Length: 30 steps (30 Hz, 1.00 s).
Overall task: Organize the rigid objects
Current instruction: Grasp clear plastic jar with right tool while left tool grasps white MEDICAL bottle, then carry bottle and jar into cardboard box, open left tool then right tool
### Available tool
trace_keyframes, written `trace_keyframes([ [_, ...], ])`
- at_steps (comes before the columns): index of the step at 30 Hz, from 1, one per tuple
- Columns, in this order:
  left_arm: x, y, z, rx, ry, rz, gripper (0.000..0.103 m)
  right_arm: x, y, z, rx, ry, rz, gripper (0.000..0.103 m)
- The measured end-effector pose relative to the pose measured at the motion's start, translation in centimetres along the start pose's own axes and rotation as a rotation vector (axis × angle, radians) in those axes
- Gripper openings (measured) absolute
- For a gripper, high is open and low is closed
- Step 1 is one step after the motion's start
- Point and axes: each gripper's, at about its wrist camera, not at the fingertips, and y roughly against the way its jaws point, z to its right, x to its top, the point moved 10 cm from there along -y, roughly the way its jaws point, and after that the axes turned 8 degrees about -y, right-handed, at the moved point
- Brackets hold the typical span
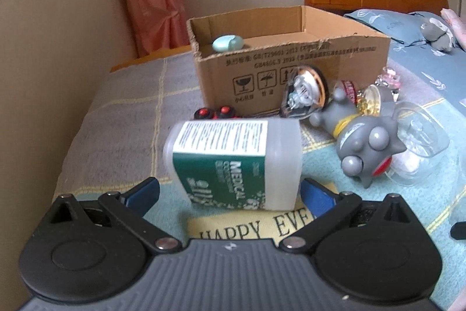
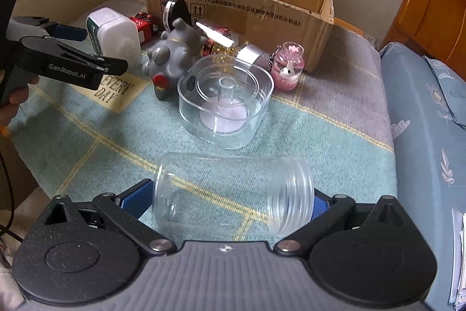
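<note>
Left wrist view: my left gripper (image 1: 230, 191) has its jaws spread around a white plastic bottle (image 1: 233, 162) with a green "MEDICAL" label. The blue pads (image 1: 142, 191) sit either side of it, and I can't tell if they're touching or just close, so I'm not calling it a grasp. The bottle lies on its side on the checked blanket (image 1: 122, 118) covering the bed, right over a yellow patch that reads "HAPPY EVE...".

Behind it sits the open cardboard box (image 1: 291, 63), with a pale teal oval thing (image 1: 227, 42) already inside. Against the box front: a red-buttoned toy (image 1: 215, 112), a shiny clear round case (image 1: 304, 95), and a grey rubber figure (image 1: 361, 147) with bulging eyes, lying tipped over.

Right wrist view: my right gripper (image 2: 233, 203) has a clear screw-top jar (image 2: 233, 191) lying sideways between its jaws, no lid, blue pads at both ends; looks pinched, though the glare makes it hard to swear to. Further on are a clear rounded container (image 2: 227, 104) and a little pink jar (image 2: 288, 66) just beside the box.
</note>
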Motion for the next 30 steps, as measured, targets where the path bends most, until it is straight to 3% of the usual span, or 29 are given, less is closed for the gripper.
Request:
trace_keyframes([
  [6,0.8,-0.2,-0.2,-0.034,0.021,0.01,0.095,0.4,0.3,-0.1,-0.003,0.01,0.007,0.102],
  [14,0.8,-0.1,-0.4,-0.062,0.038,0.0,0.085,0.5,0.6,-0.2,-0.016,0.017,0.002,0.094],
  [30,1.4,2.1,-0.6,-0.119,-0.041,-0.036,0.083,1.0,1.4,-0.4,0.034,-0.019,0.011,0.094],
])
